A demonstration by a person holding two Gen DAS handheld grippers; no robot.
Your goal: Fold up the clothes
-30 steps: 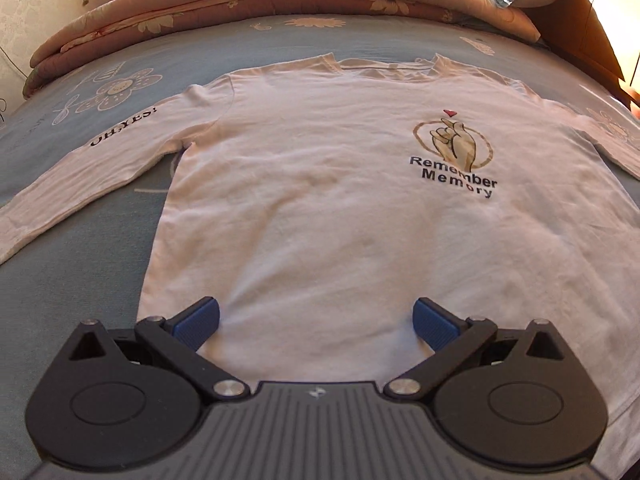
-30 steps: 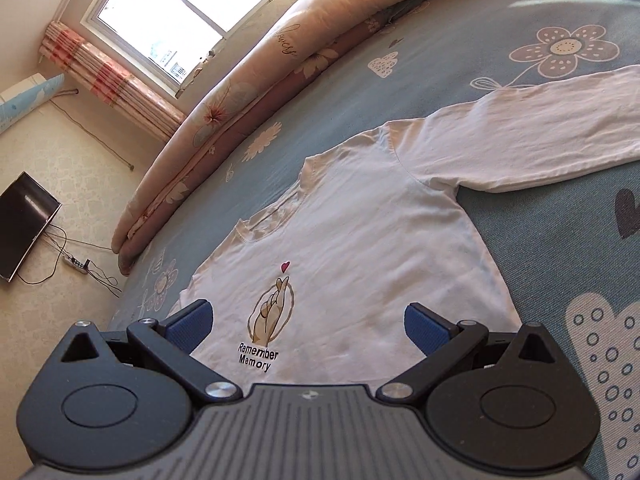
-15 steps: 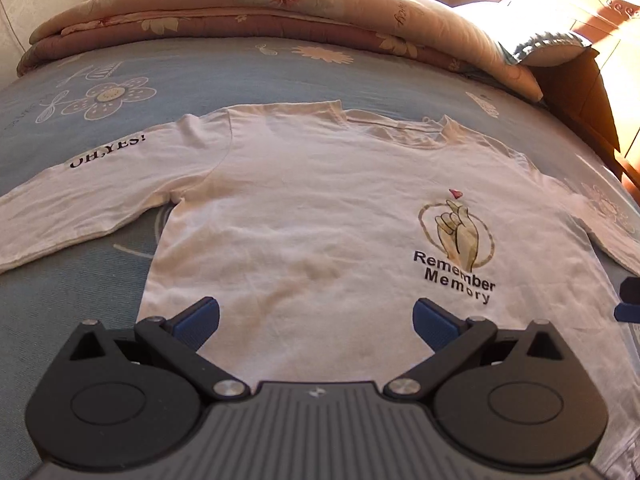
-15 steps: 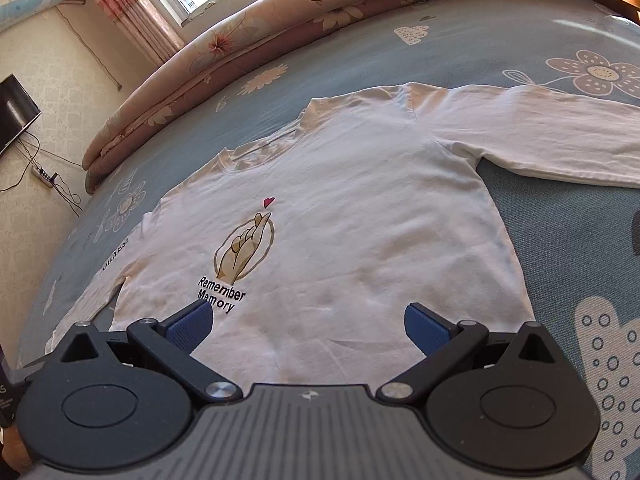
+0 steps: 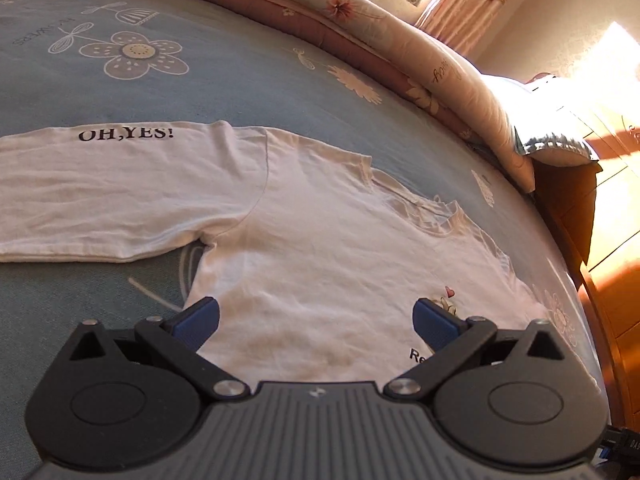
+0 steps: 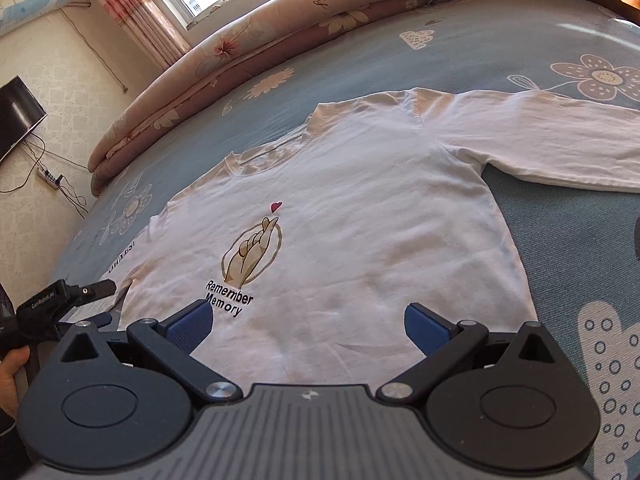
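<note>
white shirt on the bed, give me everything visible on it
The white shirt is long-sleeved, of thin, slightly wrinkled knit fabric, with a ribbed round collar. It lies face up and unfolded on the blue flowered bedsheet, both sleeves spread out sideways. The chest print shows a hand, a small red heart and "Remember Memory"; one sleeve reads "OH,YES!". Faint yellowish staining shows low on the front. Neither gripper holds it.

Black left gripper with blue pads: jaws spread wide, nothing held. Black right gripper with blue pads: same. Bare hand at lower-left edge.
</note>
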